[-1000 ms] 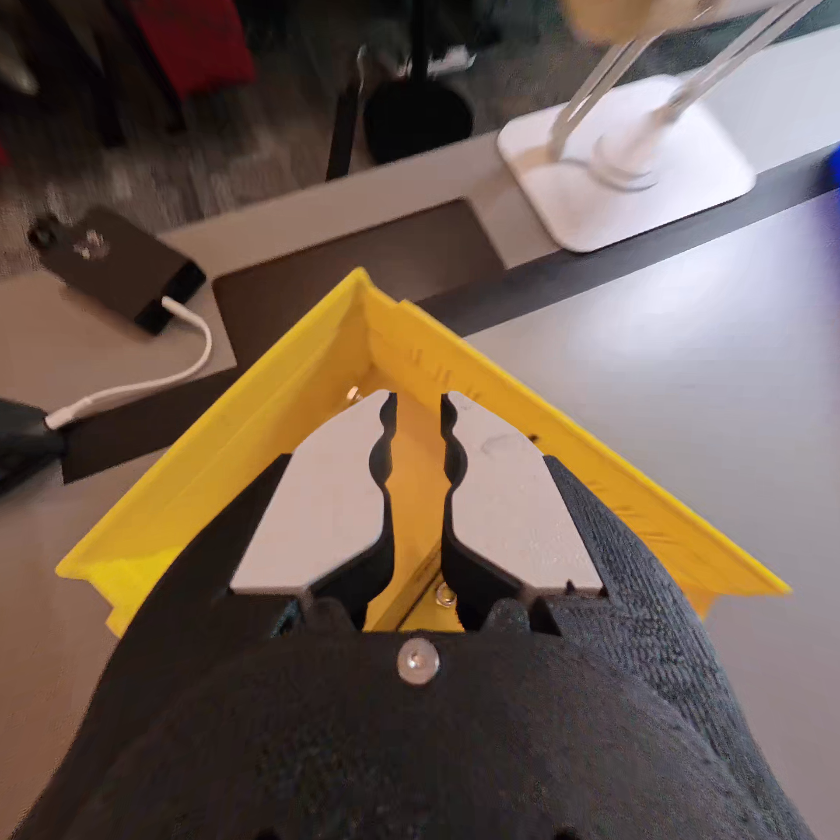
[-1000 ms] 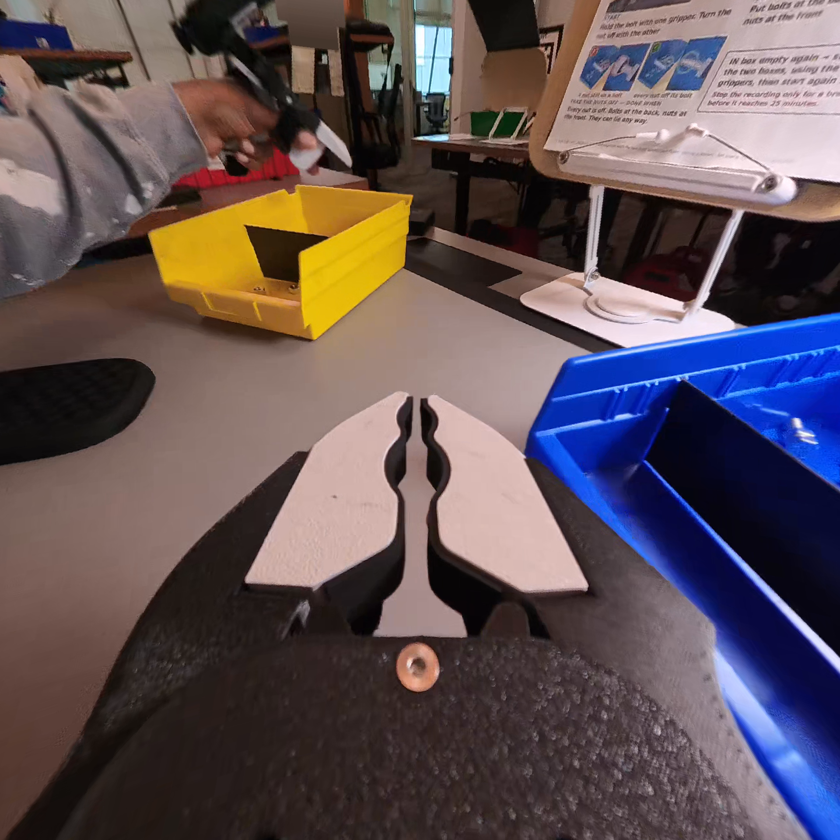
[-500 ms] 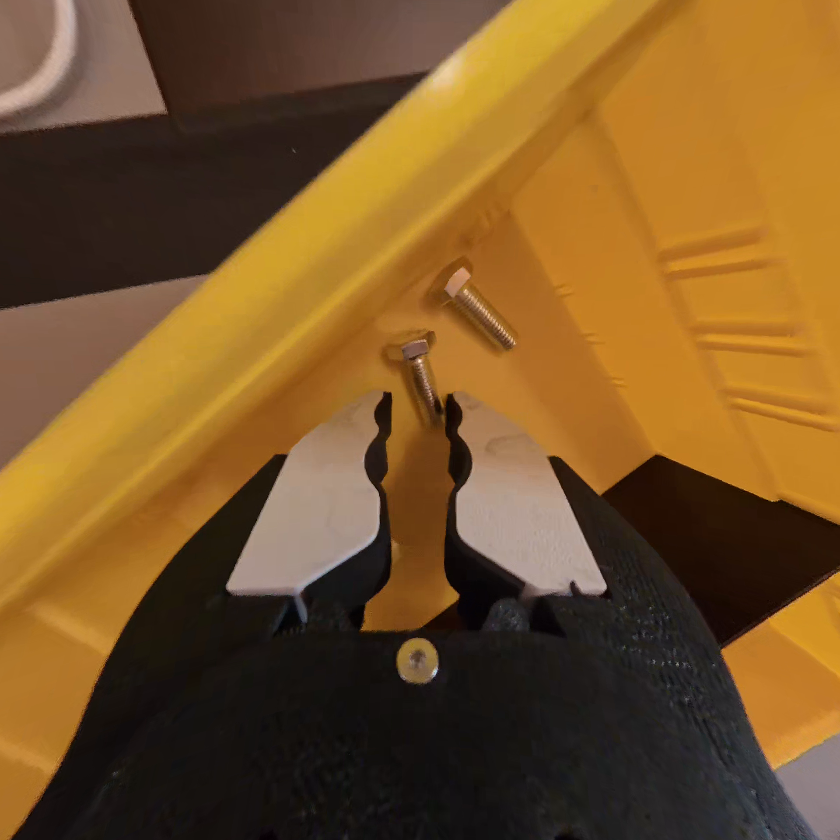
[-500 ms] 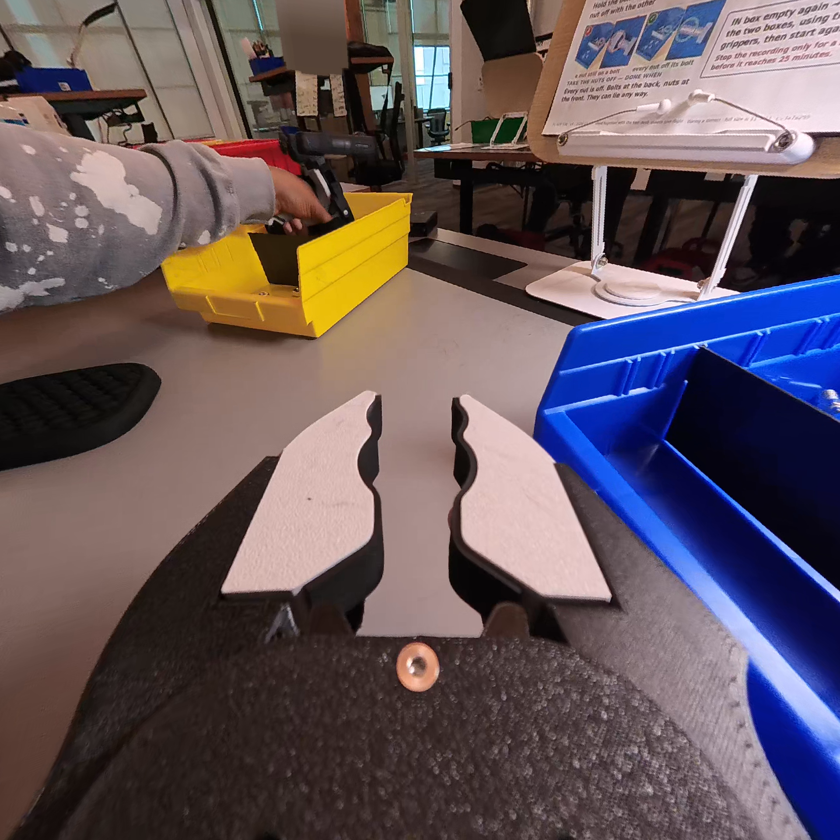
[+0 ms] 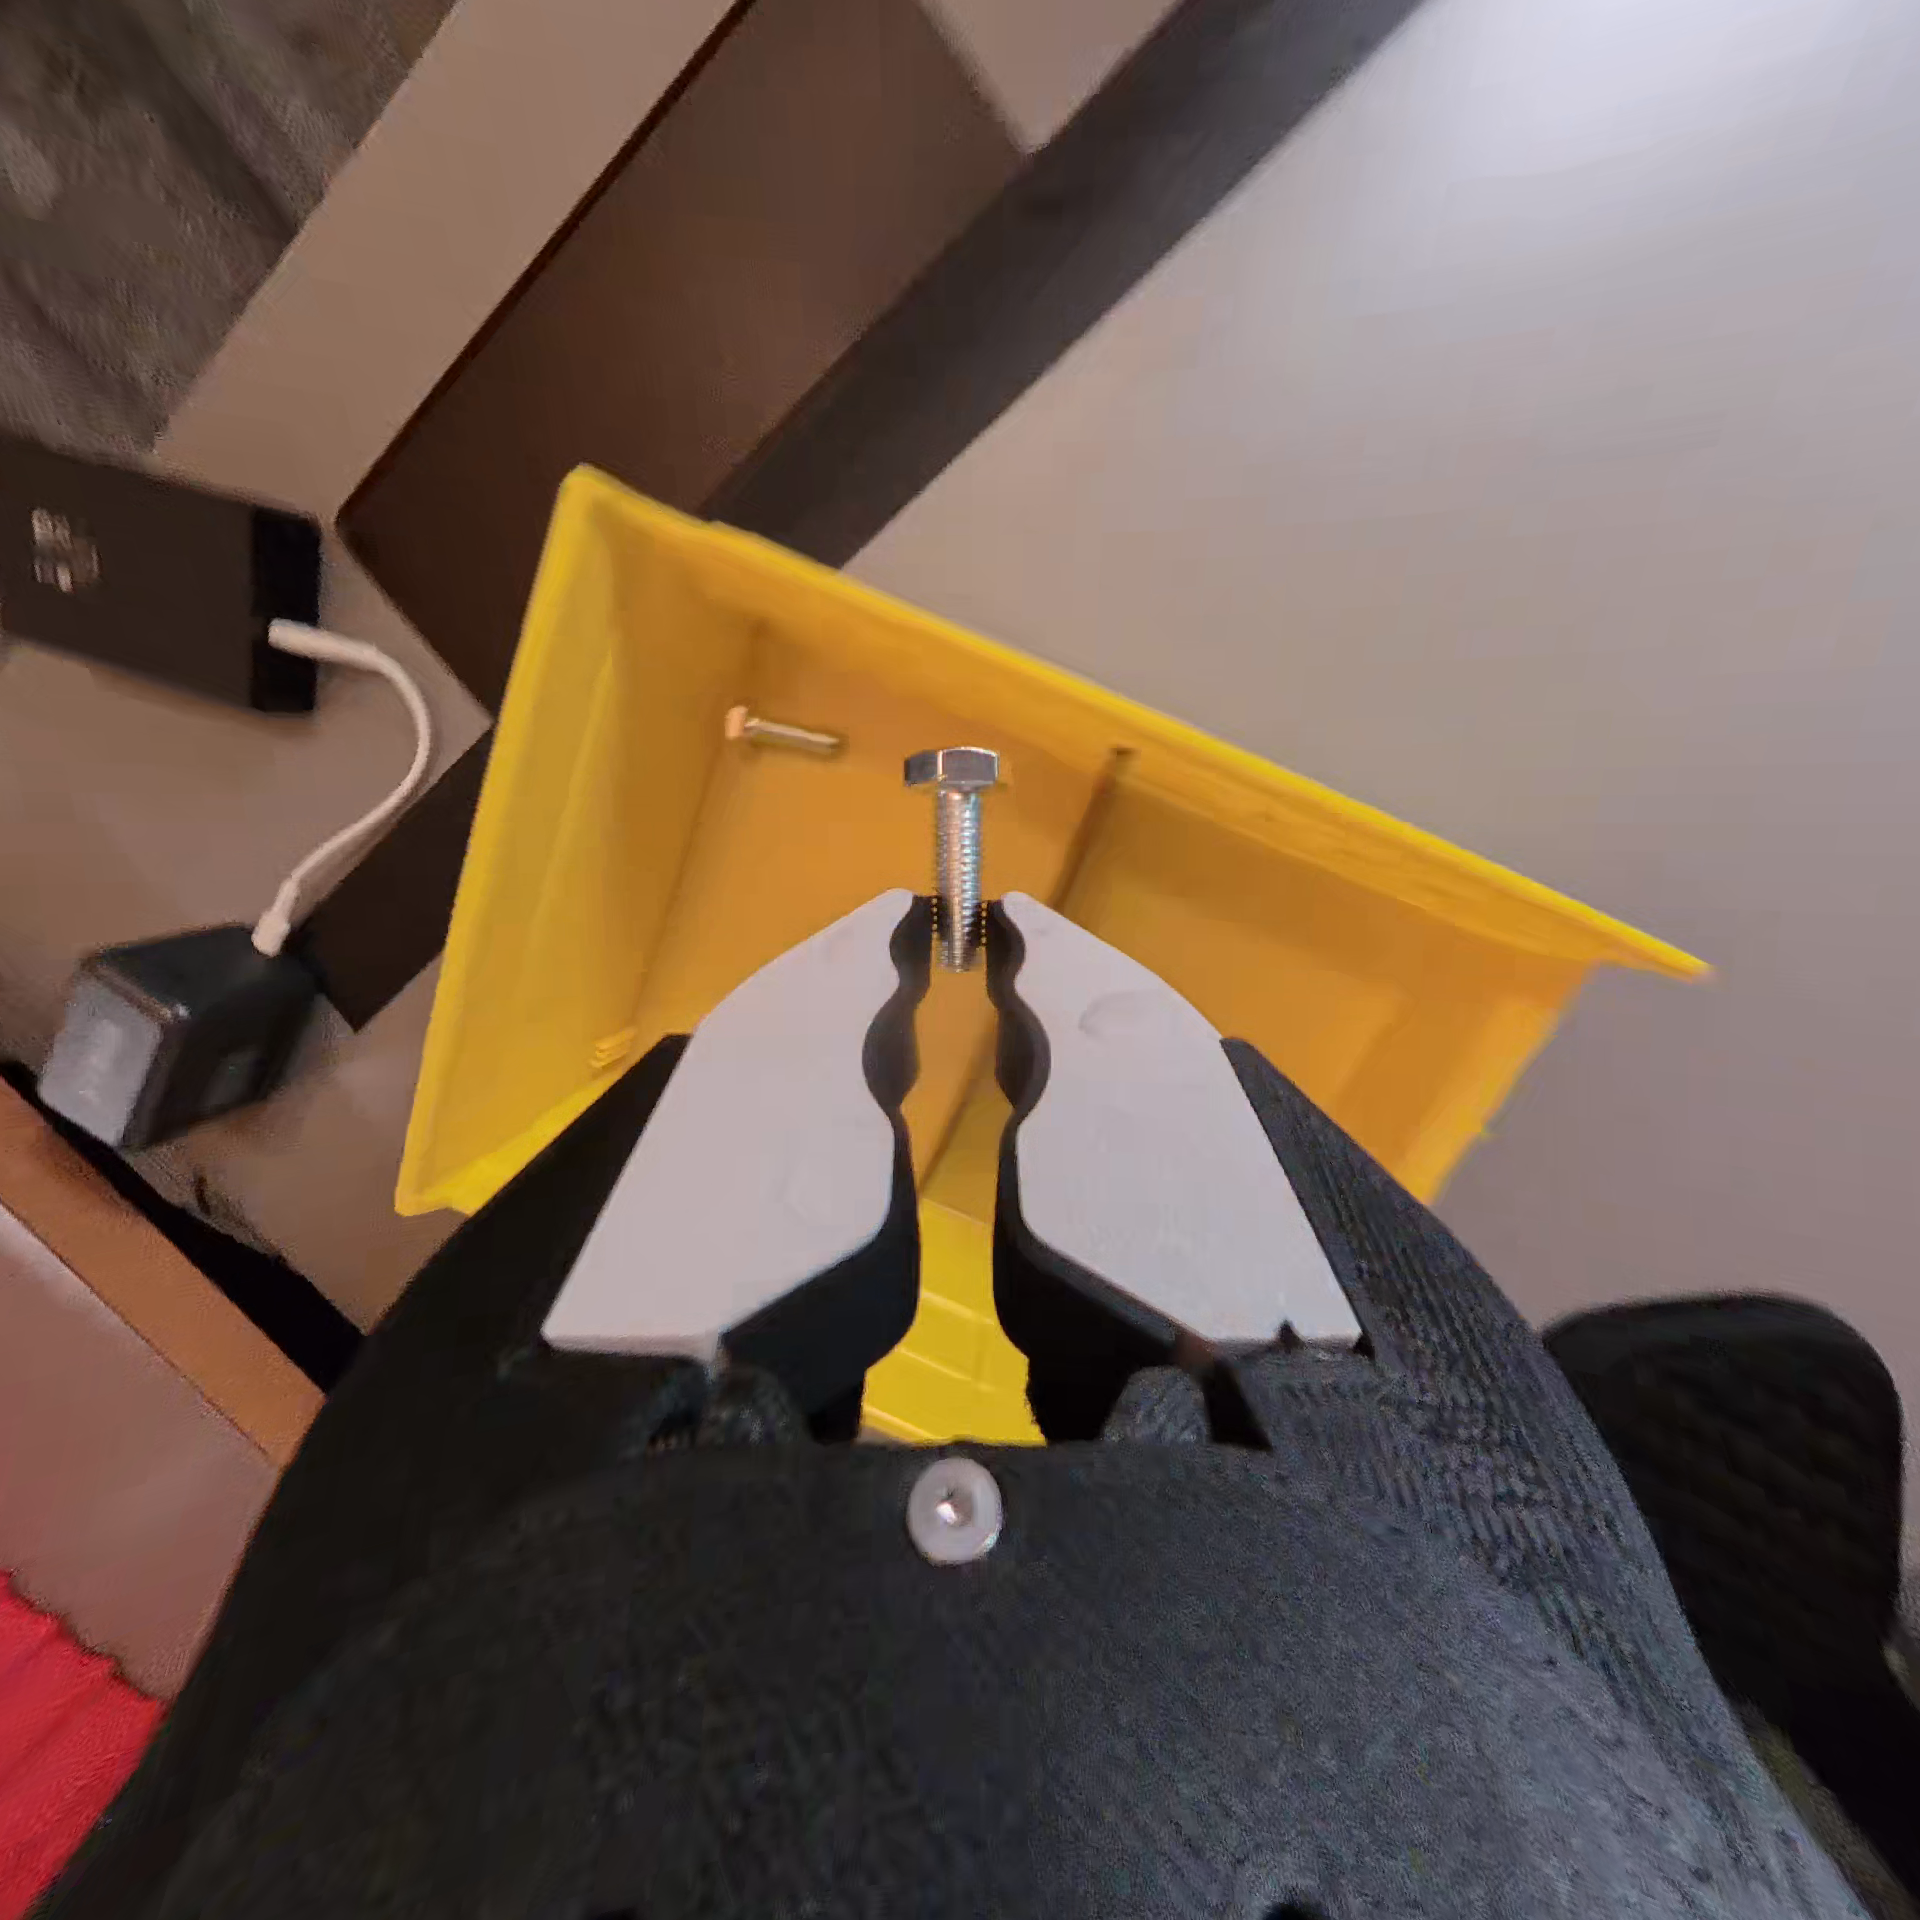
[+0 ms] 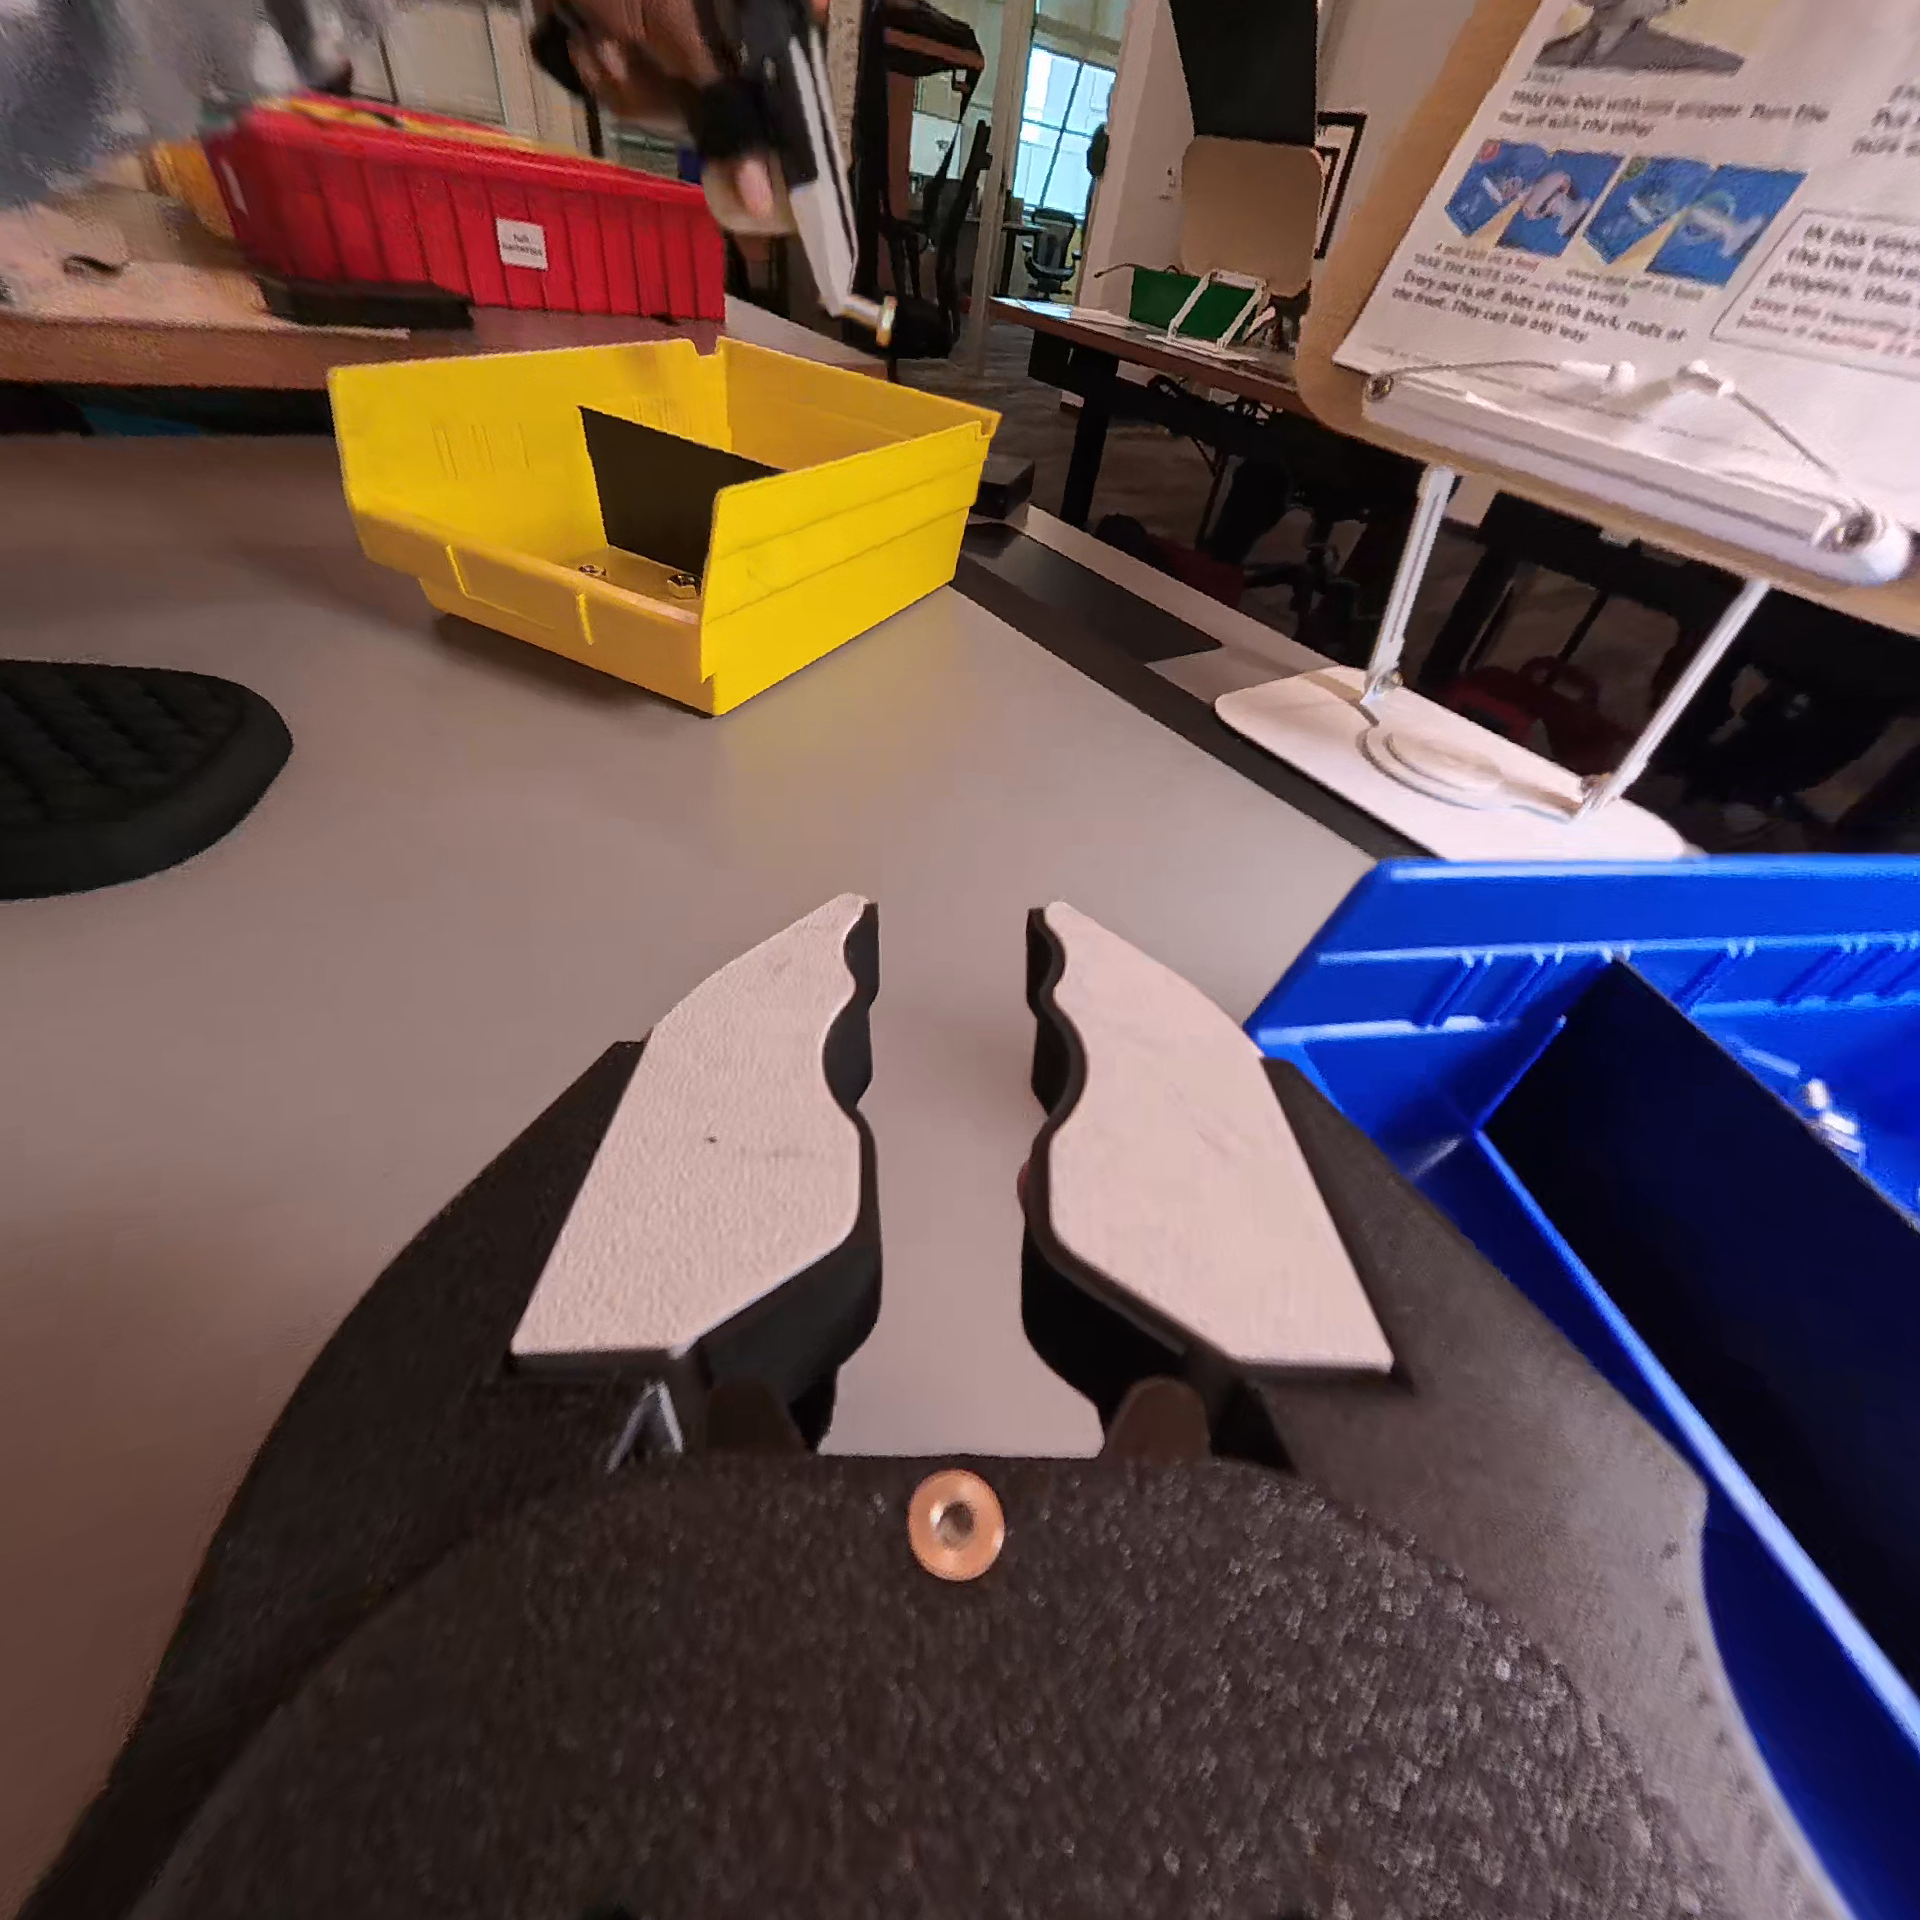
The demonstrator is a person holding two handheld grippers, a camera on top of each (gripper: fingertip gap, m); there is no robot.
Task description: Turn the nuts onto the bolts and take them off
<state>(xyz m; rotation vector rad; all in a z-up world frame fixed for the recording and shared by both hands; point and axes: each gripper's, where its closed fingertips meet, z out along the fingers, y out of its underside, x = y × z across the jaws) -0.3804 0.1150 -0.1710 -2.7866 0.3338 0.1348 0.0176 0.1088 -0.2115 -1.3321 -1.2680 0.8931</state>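
My left gripper (image 5: pixel 958 914) is shut on a silver hex bolt (image 5: pixel 954 831), gripping its threaded end with the head pointing away, held above the yellow bin (image 5: pixel 623 831). A second bolt (image 5: pixel 781 736) lies in the bin's back compartment. In the right wrist view the yellow bin (image 6: pixel 831 540) stands far left on the grey table, with two nuts (image 6: pixel 634 575) in its front compartment. The left gripper (image 6: pixel 868 312) shows blurred above the bin. My right gripper (image 6: pixel 951 940) is open and empty, low over the table beside the blue bin (image 6: pixel 1455 977).
A black divider (image 6: pixel 665 488) splits the yellow bin. A bolt (image 6: pixel 1829 1117) lies in the blue bin. A white stand (image 6: pixel 1434 748) with an instruction sheet is at the back right. A black pad (image 6: pixel 104 769) lies left. A red bin (image 6: pixel 468 229) sits behind. A black charger with white cable (image 5: pixel 343 831) lies left. One gripper's finger ends stand about 40 centimeters off the other's.
My left gripper went down into the yellow bin, closed on a bolt and lifted it out. My right gripper opened wider and shifted a little.
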